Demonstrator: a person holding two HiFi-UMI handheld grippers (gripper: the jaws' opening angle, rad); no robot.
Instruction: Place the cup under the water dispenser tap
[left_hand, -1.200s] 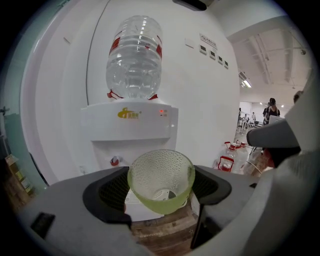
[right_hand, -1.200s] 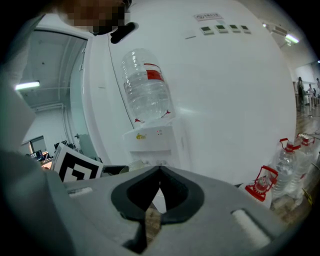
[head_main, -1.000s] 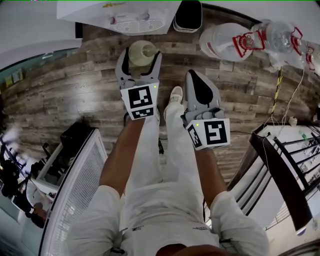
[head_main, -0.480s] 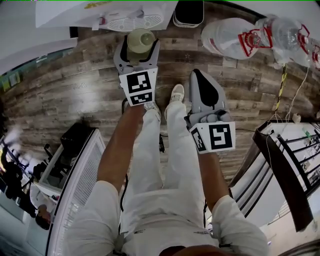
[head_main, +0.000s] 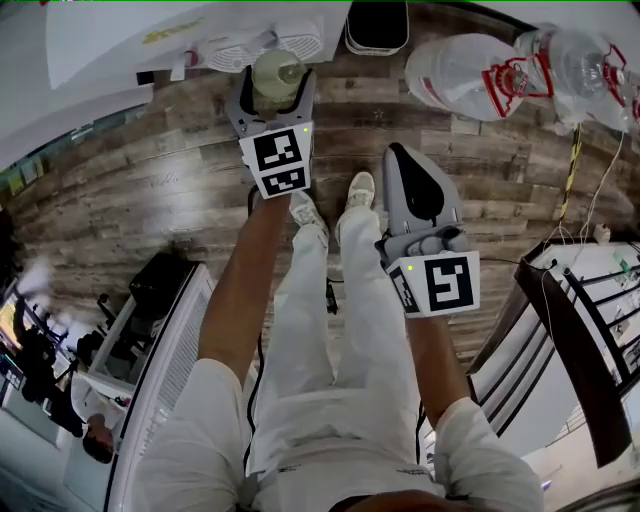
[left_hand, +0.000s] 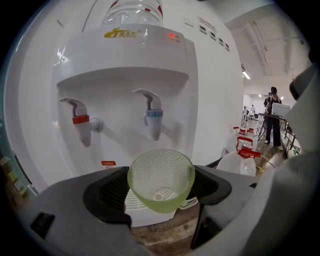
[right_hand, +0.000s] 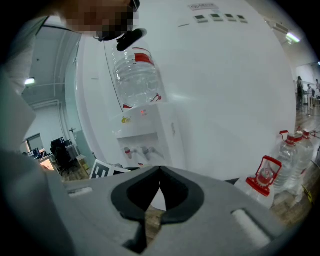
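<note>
A pale green dimpled cup (left_hand: 161, 178) sits upright between the jaws of my left gripper (left_hand: 161, 187), which is shut on it. In the head view the cup (head_main: 277, 79) and left gripper (head_main: 270, 100) are at the white water dispenser's (head_main: 200, 30) front, right by its drip tray (head_main: 255, 52). The left gripper view shows the dispenser (left_hand: 125, 75) close ahead, with a red tap (left_hand: 80, 122) on the left and a blue tap (left_hand: 152, 116) just above and behind the cup. My right gripper (head_main: 405, 165) hangs shut and empty, back to the right; its jaw tips (right_hand: 159, 172) meet.
Large water bottles with red handles (head_main: 470, 75) lie on the wood floor at the right. A black bin (head_main: 377, 28) stands beside the dispenser. A dark railing (head_main: 575, 340) runs at the right and a white radiator-like panel (head_main: 165, 370) at the left. The person's legs and shoes (head_main: 330, 210) are below.
My left gripper has carried the cup forward, closer to the dispenser's drip tray. The right gripper has stayed about where it was, shut.
</note>
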